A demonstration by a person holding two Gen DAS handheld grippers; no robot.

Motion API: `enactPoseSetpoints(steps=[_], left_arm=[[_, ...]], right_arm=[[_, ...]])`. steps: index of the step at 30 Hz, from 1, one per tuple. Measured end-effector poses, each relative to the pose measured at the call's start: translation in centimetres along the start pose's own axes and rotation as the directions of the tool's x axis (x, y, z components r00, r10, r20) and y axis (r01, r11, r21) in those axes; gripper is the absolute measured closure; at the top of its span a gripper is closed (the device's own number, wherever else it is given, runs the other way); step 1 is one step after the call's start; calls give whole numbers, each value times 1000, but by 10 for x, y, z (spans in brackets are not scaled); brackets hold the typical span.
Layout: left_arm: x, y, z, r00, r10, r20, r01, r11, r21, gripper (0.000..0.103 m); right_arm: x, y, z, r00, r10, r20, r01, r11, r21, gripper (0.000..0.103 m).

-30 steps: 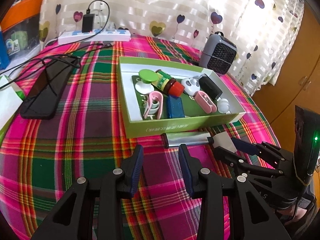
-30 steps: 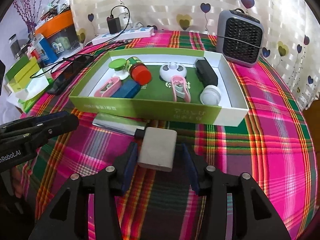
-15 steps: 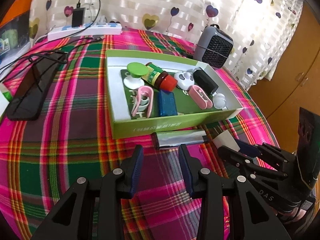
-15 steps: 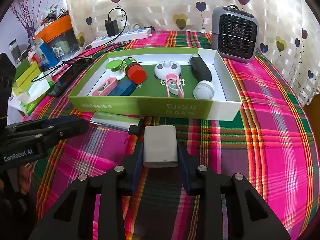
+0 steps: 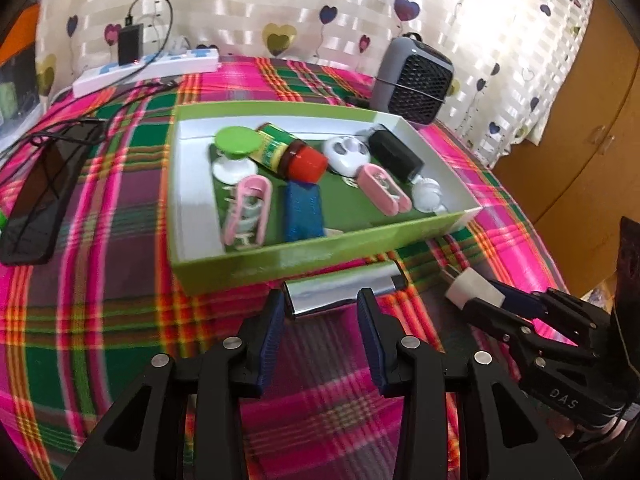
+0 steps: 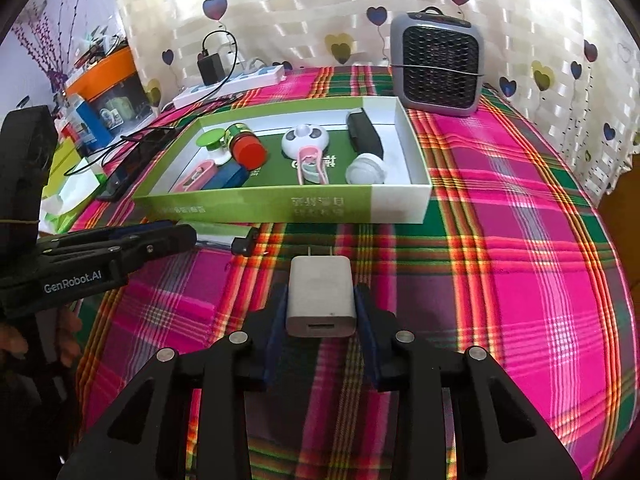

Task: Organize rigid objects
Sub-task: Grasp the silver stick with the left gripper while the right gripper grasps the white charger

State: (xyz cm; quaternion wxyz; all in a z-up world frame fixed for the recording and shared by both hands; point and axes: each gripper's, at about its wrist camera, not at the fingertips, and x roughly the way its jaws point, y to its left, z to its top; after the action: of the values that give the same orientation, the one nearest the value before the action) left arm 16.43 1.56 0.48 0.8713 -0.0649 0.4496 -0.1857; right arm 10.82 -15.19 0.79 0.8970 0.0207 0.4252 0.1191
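The right gripper (image 6: 320, 312) is clenched on a small white square wall charger with two metal prongs (image 6: 321, 297); its blue-padded fingers (image 6: 277, 332) press the charger's two sides, and the prongs point away toward the shallow green cardboard box with a white inner lining (image 6: 280, 208). From the left wrist view the charger (image 5: 474, 294) appears raised a little off the plaid pink-and-green tablecloth (image 6: 520, 260), in front of the box's near right corner, though whether it fully clears the cloth cannot be told.

The left gripper (image 5: 320, 320) is released, its jaws standing apart around the near end of a silver metallic rectangular bar with a black end cap (image 5: 340, 290). The blue pads (image 5: 272, 336) flank the bar without pressing on it. The bar lies on the cloth along the box's near wall, just beside it.

Inside the box sit a brown bottle with a red cap and green label (image 5: 292, 152), a green round lid on a white base (image 5: 234, 148), two pink oval clips (image 5: 248, 208), a blue rectangular block (image 5: 302, 212), a white round case with dark spots (image 5: 346, 154), a black rectangular device (image 5: 394, 154) and a white ribbed disc (image 5: 428, 196).

Beyond the box's far right corner stands a grey small fan heater with a black grille (image 6: 438, 66). Near the table's far left edge lie a white power strip with a black adapter plugged in (image 5: 148, 68) and a black flat phone-like slab (image 5: 44, 196).
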Motion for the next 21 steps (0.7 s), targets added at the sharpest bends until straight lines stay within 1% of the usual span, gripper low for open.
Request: enactPoseSetpoints(steps=[2,4,11,17,19,21], left_arm=[[0,-6,-3,1000,-26,-7,26,1000,5,68],[0,-12,-6,1000,-28,-12,29,999,17,67],[-3,-37,-19,997,-71,-34,73,995,73,67],[-2,-48,-24,996,-74,-56,80,991,111,67],[-5,-48,-23,996,-75,-47,80,990,120,67],[-8,-48,-20,998,-60,-29,63,990,126,67]], right_arm=[[-2,-3,-1,1000,4,5,-4,1000,6,68],[-4,-6,-1,1000,1,9,-1,1000,11,68],[-8,-16,-6,1000,-12,12,12,1000,29,68],[-10,-19,-8,1000,-22,9,21,999,25,68],[-10,-19,-9,1000,-30,9,30,999,20,68],[-10,-20,-10,999,-46,10,46,999,12,68]])
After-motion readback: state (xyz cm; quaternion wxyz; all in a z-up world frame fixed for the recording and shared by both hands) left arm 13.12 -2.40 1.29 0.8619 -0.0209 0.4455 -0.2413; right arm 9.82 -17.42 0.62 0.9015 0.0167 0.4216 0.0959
